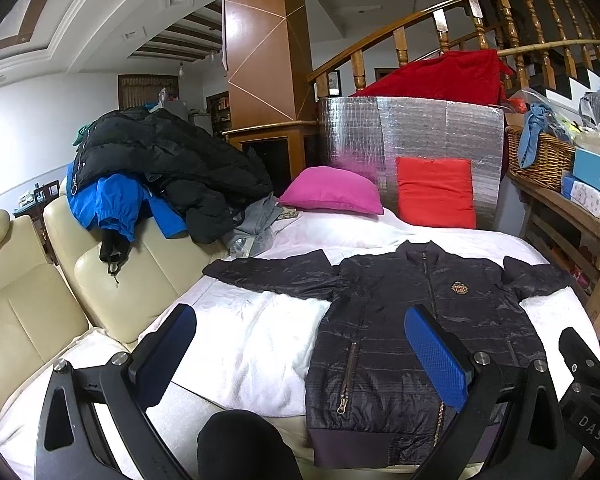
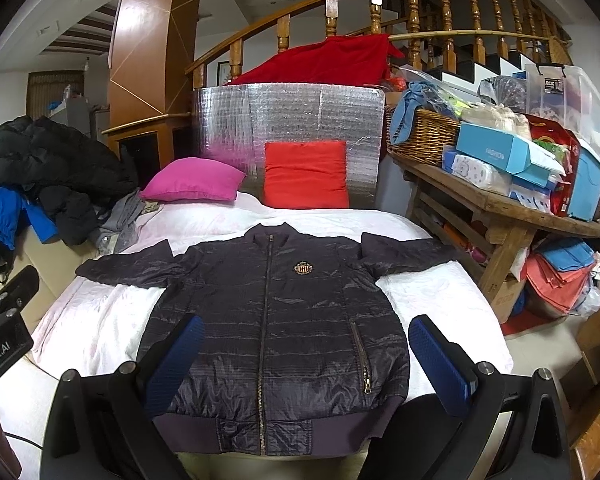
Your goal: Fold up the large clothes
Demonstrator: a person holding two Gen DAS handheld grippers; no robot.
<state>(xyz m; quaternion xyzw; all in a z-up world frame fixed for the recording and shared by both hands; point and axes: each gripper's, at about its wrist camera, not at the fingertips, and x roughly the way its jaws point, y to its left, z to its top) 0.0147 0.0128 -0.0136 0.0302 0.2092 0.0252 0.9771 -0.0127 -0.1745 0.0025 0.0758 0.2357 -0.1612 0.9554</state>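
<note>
A dark quilted zip jacket (image 2: 276, 320) lies face up and flat on the white bed cover (image 2: 84, 320), collar toward the pillows and both sleeves spread sideways. A gold crest sits on its chest. My right gripper (image 2: 304, 360) hovers open above the jacket's lower half, blue pads wide apart and holding nothing. In the left wrist view the jacket (image 1: 412, 320) lies to the right, and my left gripper (image 1: 300, 344) stands open over the bed and the jacket's left edge, empty.
A pile of black and blue coats (image 1: 152, 172) rests on the cream sofa (image 1: 28, 304) at the left. Pink pillow (image 2: 192, 180) and red pillow (image 2: 306, 174) lean by a silver foil panel. A cluttered wooden table (image 2: 500, 208) stands at the right.
</note>
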